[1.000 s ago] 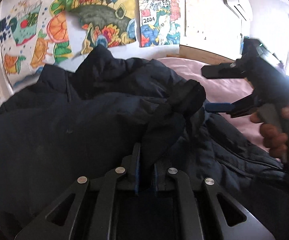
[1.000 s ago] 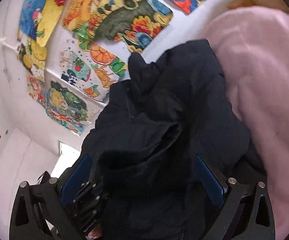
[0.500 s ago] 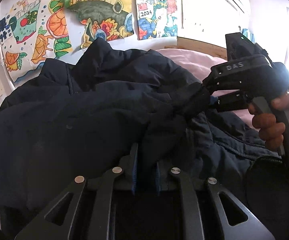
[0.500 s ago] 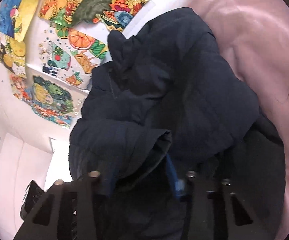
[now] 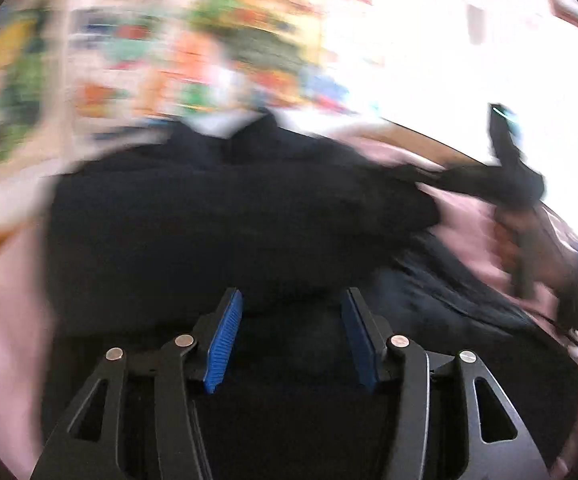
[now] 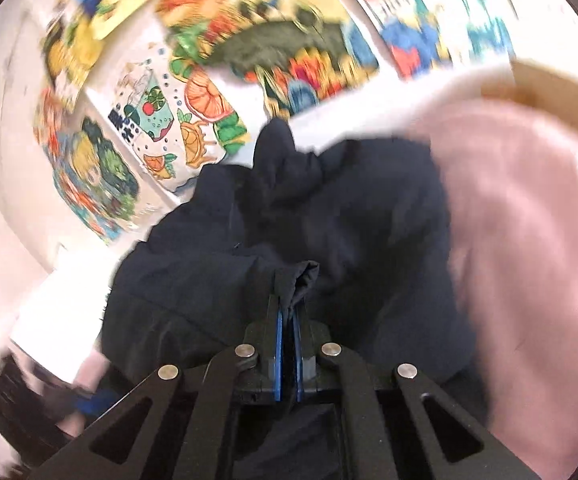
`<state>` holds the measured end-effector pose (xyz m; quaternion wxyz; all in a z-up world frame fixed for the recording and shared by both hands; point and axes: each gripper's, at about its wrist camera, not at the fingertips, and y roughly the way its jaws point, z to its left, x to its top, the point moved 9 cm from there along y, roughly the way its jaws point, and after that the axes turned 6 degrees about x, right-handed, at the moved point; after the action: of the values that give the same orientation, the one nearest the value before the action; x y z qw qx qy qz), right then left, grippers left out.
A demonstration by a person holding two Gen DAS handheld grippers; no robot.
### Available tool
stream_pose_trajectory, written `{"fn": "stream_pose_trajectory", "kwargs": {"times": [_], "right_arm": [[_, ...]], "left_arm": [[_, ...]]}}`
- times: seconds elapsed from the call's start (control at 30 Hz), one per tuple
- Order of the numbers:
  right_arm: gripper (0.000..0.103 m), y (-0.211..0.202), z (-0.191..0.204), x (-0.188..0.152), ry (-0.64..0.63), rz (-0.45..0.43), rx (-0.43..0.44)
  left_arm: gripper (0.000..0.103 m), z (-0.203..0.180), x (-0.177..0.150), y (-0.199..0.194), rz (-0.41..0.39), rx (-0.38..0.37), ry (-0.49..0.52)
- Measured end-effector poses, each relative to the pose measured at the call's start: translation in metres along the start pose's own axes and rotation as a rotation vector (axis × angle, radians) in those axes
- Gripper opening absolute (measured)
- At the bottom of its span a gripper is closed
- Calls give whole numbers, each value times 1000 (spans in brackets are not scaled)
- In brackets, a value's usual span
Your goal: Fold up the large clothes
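Observation:
A dark navy padded jacket [image 5: 225, 232] lies bunched on a pink bed sheet [image 5: 5, 320]; the left wrist view is motion-blurred. My left gripper [image 5: 291, 316] is open, its blue pads apart just above the jacket's near part, holding nothing. My right gripper [image 6: 287, 316] is shut on a fold of the jacket [image 6: 297, 276], likely a sleeve cuff. It also shows at the right of the left wrist view [image 5: 441, 178], held by a hand and pulling a stretch of the jacket rightward.
Colourful drawings [image 6: 209, 92] cover the white wall behind the bed. A wooden bed edge [image 6: 557, 92] runs at the upper right. Pink sheet [image 6: 529, 240] spreads to the right of the jacket.
My left gripper has let go of the jacket fold and opened while moving fast. My right gripper has closed on the jacket fold and drawn it to the right.

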<state>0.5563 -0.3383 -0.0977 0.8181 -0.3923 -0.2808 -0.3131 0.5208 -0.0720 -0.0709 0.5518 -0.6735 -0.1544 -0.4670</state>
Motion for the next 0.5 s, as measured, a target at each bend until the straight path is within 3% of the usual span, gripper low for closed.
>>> {"fn": "stream_pose_trajectory", "kwargs": {"times": [0.07, 0.13, 0.27, 0.43, 0.5], "right_arm": [[5, -1, -5, 7, -41, -15, -42], [5, 3, -8, 8, -67, -19, -75], [5, 10, -25, 10, -116, -40, -214], [5, 18, -41, 2, -88, 1, -227], [9, 21, -43, -3, -104, 13, -254]], "left_arm": [[50, 54, 7, -2, -27, 156, -115], [51, 94, 10, -1, -40, 211, -234], [52, 149, 15, 16, -22, 267, -390], [52, 168, 15, 59, 89, 241, -431], [52, 174, 8, 71, 137, 292, -414]]}}
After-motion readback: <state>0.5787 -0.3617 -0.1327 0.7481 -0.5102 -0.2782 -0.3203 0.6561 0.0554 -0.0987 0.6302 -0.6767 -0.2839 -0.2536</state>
